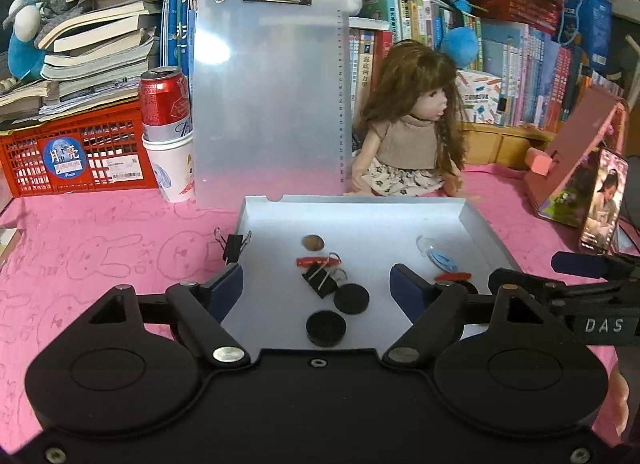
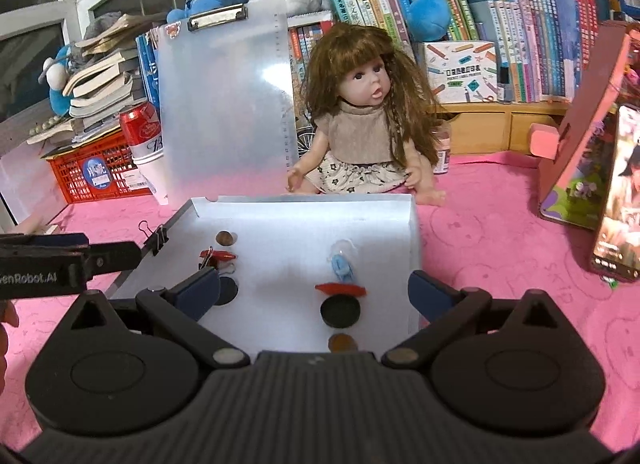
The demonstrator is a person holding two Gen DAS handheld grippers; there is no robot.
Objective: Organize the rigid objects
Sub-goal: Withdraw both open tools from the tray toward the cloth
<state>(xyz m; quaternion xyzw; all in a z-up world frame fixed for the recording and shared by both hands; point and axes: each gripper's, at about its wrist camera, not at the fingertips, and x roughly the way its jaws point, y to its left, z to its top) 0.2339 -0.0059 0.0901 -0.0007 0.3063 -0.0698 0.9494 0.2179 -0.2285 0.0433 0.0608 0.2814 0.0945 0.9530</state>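
A shallow white tray [image 1: 476,223] [image 2: 412,232] lies on the pink cloth. In it are two black discs [image 1: 351,298] [image 1: 326,328], a black binder clip [image 1: 320,279], red clips [image 1: 316,261] [image 2: 340,288], a brown nut [image 1: 312,242] [image 2: 225,238], a blue clip in clear plastic [image 1: 442,258] [image 2: 342,266], another black disc [image 2: 341,311] and a brown coin [image 2: 343,343]. A binder clip [image 1: 234,246] [image 2: 157,238] grips the tray's left rim. My left gripper [image 1: 316,284] is open and empty over the tray's near part. My right gripper [image 2: 314,290] is open and empty over the tray's right part.
A doll [image 1: 412,131] [image 2: 360,115] sits behind the tray. A translucent clipboard [image 1: 268,95] [image 2: 224,111] leans upright at the back. A red can in a paper cup [image 1: 166,123], a red crate [image 1: 80,151], stacked books, plush toys, and a phone [image 1: 604,203] on a pink stand surround the area.
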